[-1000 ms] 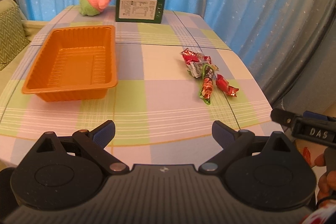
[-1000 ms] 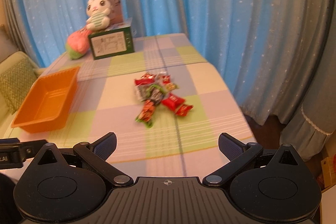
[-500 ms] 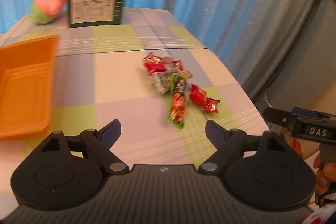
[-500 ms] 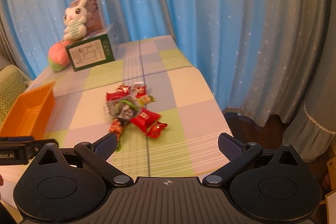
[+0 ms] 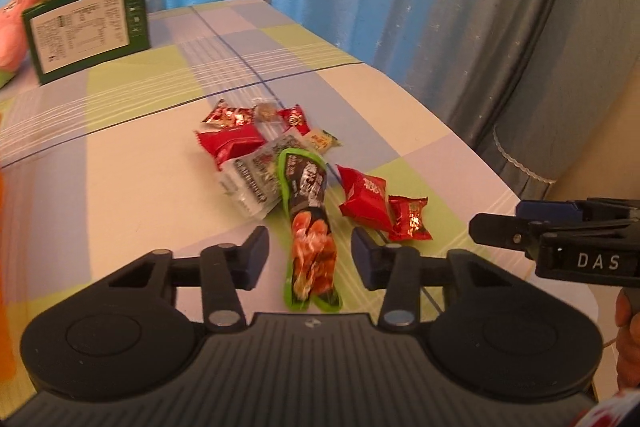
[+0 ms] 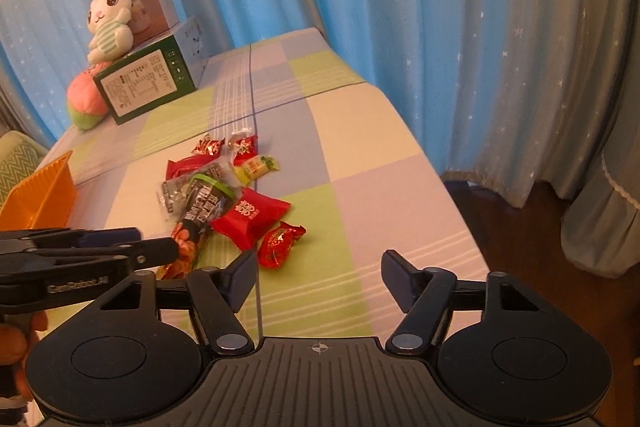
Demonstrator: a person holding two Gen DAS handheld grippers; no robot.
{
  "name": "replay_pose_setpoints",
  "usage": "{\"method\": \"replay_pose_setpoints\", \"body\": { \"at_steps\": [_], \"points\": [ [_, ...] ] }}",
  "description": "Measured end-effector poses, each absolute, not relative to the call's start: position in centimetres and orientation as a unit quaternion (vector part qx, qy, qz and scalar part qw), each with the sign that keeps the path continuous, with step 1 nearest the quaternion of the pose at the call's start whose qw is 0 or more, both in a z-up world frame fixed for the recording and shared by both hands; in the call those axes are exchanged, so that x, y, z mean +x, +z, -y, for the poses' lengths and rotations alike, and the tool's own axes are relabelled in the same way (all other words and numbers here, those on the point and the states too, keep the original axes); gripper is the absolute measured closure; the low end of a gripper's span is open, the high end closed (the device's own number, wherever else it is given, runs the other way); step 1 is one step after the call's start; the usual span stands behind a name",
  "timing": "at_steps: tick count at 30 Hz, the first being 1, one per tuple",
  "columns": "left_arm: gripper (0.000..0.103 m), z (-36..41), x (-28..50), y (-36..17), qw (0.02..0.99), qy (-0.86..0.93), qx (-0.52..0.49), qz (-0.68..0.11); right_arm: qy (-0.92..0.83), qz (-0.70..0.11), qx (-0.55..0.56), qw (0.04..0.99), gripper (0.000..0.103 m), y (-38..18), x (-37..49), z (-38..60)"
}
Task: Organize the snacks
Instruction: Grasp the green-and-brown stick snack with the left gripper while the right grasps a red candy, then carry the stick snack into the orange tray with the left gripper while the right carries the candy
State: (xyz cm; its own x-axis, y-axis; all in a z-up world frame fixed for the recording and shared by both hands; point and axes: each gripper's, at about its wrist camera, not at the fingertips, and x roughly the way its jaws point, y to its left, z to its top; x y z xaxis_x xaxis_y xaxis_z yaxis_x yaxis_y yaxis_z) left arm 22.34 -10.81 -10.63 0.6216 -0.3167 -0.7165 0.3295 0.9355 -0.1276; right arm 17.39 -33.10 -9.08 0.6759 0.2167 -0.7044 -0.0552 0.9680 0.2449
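Note:
A pile of wrapped snacks lies on the checked tablecloth. Its nearest piece is a long green-edged packet, also in the right wrist view. My left gripper hangs low over that packet's near end. Its jaws are closing with the packet between them, and the pads stand apart from it. A red pillow packet and a small red candy lie just ahead of my right gripper. Its jaws are closing over bare cloth. The orange tray sits at the left.
A green box with a plush rabbit on top and a pink plush beside it stand at the table's far end. Blue curtains hang behind. The table's right edge drops to dark floor.
Both grippers have come forward and down toward the snack pile, and both pairs of jaws have narrowed. The orange tray has slid almost out of the left wrist view.

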Motion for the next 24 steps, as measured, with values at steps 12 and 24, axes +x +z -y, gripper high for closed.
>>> {"method": "replay_pose_setpoints", "body": {
  "at_steps": [12, 24],
  "points": [
    [0.08, 10.4, 23.6, -12.1, 0.892, -0.195, 0.017, -0.408, 0.095, -0.411, 0.118, 0.899, 0.05, -11.1, 20.1, 31.7],
    [0.08, 7.0, 21.2, -12.1, 0.89, -0.179, -0.01, -0.419, 0.078, -0.418, 0.079, 0.901, 0.071, -12.6, 22.5, 29.1]
  ]
}}
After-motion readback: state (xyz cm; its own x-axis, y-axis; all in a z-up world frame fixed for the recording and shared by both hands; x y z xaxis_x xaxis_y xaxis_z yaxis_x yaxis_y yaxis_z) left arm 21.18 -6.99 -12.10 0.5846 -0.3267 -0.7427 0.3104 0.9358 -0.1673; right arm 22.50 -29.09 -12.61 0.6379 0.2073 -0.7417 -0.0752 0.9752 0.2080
